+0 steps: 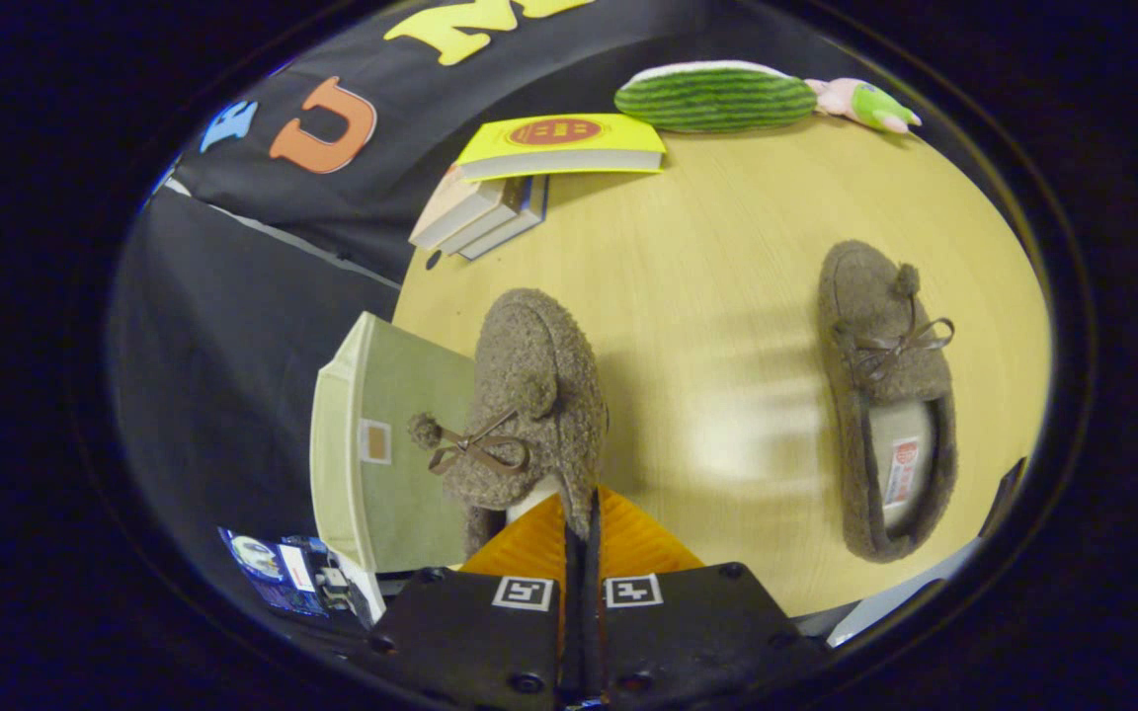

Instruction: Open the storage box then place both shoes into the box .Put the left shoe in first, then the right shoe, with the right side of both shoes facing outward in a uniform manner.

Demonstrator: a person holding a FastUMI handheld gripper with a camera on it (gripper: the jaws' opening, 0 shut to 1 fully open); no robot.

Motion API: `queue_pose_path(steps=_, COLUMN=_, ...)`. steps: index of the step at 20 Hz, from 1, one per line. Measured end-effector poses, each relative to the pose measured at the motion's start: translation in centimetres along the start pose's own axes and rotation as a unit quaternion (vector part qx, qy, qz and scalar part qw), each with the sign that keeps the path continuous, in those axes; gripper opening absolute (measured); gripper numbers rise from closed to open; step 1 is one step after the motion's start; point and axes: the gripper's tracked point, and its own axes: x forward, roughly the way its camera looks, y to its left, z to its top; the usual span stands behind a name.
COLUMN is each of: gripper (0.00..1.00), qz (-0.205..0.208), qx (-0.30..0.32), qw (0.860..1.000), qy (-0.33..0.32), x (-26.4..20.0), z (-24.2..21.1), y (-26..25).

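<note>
— Any writing legible?
— Nothing readable. Red emblem on the yellow book (pixel 561 145), red-and-white label inside the free shoe (pixel 887 395), small tan tag on the storage box (pixel 371 444); all too small to make out.
— Box contents?
— Cannot tell; just a pale green panel, lying beside the table (pixel 727 247), touching the held shoe (pixel 529 405).
— Counts?
— Two fuzzy brown shoes with bows, about four books stacked, one green striped plush (pixel 717 97).
— Gripper (pixel 581 528)?
— Fingers together, clamped on the held shoe's heel rim, toe pointing away. Free shoe flat on the table, well apart.
</note>
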Motion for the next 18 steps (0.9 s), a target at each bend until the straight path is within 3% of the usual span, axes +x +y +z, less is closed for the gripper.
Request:
queue_pose_path(steps=9, gripper=0.06, qz=0.030, qx=-0.051, qw=0.998, qy=-0.031, x=-5.2, z=-0.7, y=15.2)
queue_pose_path(steps=14, gripper=0.06, qz=0.039, qx=-0.067, qw=0.996, qy=-0.032, x=-4.7, z=-1.8, y=22.4)
queue_pose_path(steps=18, gripper=0.06, qz=0.053, qx=-0.062, qw=0.996, qy=-0.040, x=-1.7, z=-2.0, y=27.1)
